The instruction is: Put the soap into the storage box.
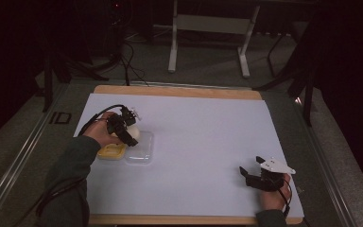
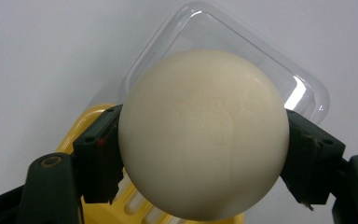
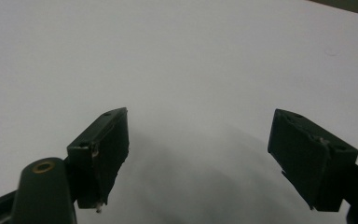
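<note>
**Left fingers clamped on a cream ball, right fingers spread over bare paper**

The black fingers (image 2: 100, 154) of the left gripper (image 2: 200, 154) press against both sides of a smooth, cream-white round ball (image 2: 204, 133), which sits squarely between them and bulges out above and below the pads. Just beyond the fingertips, behind the ball, lies a clear plastic rectangular container (image 2: 303, 91) with rounded corners. Below and to the left of the near finger is a yellow plastic lid (image 2: 81, 128), lying just beside the container.

In the high view the left gripper (image 1: 125, 126) holds the ball (image 1: 132, 130) above the spot where the yellow lid (image 1: 111, 152) meets the clear container (image 1: 142, 153).

The right gripper (image 3: 198, 149) has its black fingers (image 3: 105, 149) spread well apart with nothing between them. Beneath and ahead of the fingertips there is white paper sheet (image 3: 177, 56). In the high view the right gripper (image 1: 254, 176) rests low at the near right part of the sheet (image 1: 203, 127), well apart from the ball.
</note>
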### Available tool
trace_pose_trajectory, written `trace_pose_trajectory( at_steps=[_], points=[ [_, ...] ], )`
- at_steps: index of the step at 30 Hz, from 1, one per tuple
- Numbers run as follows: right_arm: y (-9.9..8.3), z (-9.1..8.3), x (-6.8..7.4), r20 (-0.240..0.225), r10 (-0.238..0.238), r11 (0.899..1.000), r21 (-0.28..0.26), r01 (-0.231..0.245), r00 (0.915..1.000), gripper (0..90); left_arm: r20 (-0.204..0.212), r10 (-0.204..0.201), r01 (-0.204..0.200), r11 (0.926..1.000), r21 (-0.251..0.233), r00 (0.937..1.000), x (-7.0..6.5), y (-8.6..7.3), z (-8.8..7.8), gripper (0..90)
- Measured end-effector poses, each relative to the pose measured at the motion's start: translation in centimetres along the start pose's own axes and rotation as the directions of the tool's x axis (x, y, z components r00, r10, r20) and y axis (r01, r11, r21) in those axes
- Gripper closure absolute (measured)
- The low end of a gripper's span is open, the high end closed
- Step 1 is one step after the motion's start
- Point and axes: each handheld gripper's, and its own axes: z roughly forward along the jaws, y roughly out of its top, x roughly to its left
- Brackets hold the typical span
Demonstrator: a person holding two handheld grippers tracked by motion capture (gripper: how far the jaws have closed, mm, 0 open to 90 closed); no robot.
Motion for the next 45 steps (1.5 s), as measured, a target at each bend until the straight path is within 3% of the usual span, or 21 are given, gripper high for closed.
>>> trace_pose_trajectory(
  at_steps=[12, 23, 45],
  points=[
    [0.0, 0.0, 0.0, 0.001, -0.001, 1.0, 0.0, 0.001, 1.0, 20.2, -0.018, -0.048, 0.048, 0.9988, 0.013, 0.9987, 0.4, -0.8, -0.1, 25.4],
    [0.0, 0.0, 0.0, 0.001, 0.0, 1.0, 0.0, 0.0, 1.0, 20.2, -0.032, -0.107, 0.108, 0.9937, 0.032, 0.9938, 1.4, -2.1, 0.0, 25.4],
    [0.0, 0.0, 0.0, 0.001, 0.0, 1.0, -0.001, 0.0, 1.0, 20.2, -0.029, -0.113, 0.115, 0.9918, 0.056, 0.9931, 1.9, -3.6, 0.4, 25.4]
  ],
)
